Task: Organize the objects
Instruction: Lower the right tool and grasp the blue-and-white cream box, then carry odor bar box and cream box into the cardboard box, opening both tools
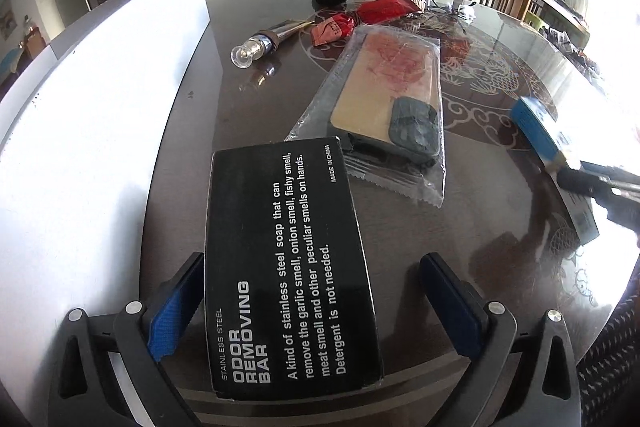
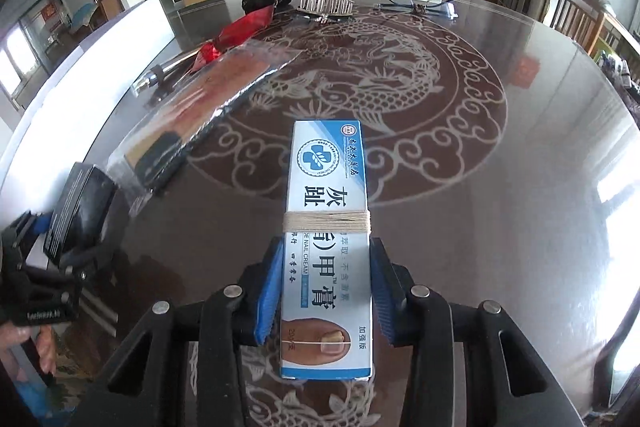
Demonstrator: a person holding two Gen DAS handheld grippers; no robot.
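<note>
Two boxes sit between the fingers of the two grippers above a dark glossy tabletop [image 2: 500, 187] with a pale dragon pattern. The left gripper [image 1: 312, 307] has its fingers spread wide around a black odor removing bar box [image 1: 288, 267]; the left pad touches the box edge, while the right pad stands clear of it. The right gripper [image 2: 324, 291] has both blue pads pressed against a blue-and-white nail cream box [image 2: 326, 227], which is bound with a band of string. Beyond the black box lies a clear-wrapped flat package [image 1: 384, 95], and farther back a red packet [image 1: 360, 17] and a metal tube [image 1: 264, 41].
</note>
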